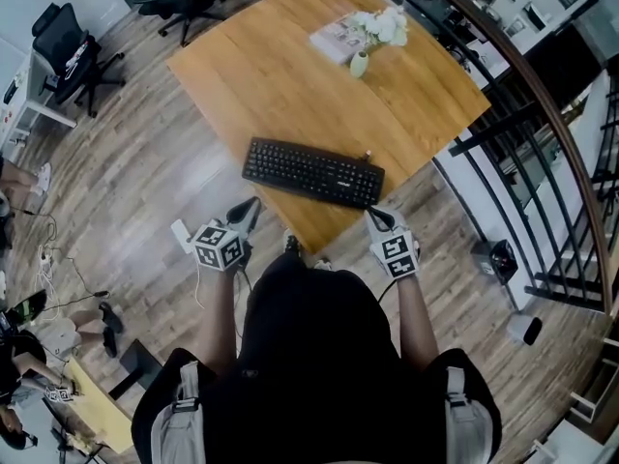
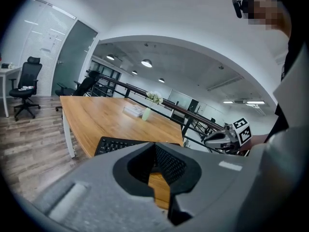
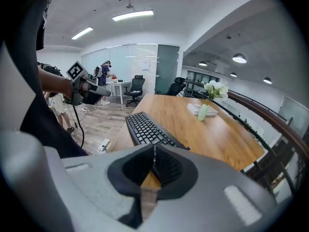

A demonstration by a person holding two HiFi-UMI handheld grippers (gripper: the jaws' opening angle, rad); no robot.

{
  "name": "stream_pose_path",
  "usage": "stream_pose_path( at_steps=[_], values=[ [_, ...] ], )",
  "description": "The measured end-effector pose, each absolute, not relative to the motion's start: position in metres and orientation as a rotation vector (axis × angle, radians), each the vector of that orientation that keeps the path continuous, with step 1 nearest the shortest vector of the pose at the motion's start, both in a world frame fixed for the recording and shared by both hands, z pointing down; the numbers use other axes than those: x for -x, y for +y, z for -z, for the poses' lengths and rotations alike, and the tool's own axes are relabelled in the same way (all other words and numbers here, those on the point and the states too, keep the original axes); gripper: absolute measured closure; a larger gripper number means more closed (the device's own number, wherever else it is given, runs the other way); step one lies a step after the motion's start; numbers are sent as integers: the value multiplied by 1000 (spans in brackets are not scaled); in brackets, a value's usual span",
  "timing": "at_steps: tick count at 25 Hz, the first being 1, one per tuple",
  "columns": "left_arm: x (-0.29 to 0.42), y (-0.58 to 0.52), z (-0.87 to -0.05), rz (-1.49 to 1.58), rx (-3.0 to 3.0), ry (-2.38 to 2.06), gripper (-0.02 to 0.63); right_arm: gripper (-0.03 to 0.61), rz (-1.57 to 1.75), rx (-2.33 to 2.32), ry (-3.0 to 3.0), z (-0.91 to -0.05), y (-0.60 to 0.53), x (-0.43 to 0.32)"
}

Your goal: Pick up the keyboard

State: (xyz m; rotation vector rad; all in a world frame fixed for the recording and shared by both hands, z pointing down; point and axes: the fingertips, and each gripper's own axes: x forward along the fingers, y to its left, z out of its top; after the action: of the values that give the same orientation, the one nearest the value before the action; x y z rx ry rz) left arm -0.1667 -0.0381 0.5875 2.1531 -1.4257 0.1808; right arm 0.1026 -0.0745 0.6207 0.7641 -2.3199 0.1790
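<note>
Can't read key legends on keyboard [image 1: 312,172] in head view, too small. Hidden in left gripper view behind left gripper [image 2: 155,148] housing: most of keyboard past its left end, plus table [image 2: 96,115] edge just under it. Hidden in right gripper view behind right gripper [image 3: 154,154] housing: keyboard's near end. Cut off by head view's top edge: table corner far beyond keyboard. Can't make out print on book [image 1: 338,37] beyond keyboard. Too small to tell apart: people [image 3: 104,74] far left of keyboard, right gripper view.

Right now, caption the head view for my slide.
Shut left gripper and shut right gripper near the ends of the black keyboard on the wooden table.
</note>
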Motion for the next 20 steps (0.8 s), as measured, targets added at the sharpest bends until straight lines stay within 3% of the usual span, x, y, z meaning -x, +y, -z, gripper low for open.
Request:
stream_pose_path(
  at_steps=[20],
  values=[
    [229, -151, -650, -268, -2170, -1203, 601, 565, -308, -864, -2178, -658, -139, -62]
  ],
)
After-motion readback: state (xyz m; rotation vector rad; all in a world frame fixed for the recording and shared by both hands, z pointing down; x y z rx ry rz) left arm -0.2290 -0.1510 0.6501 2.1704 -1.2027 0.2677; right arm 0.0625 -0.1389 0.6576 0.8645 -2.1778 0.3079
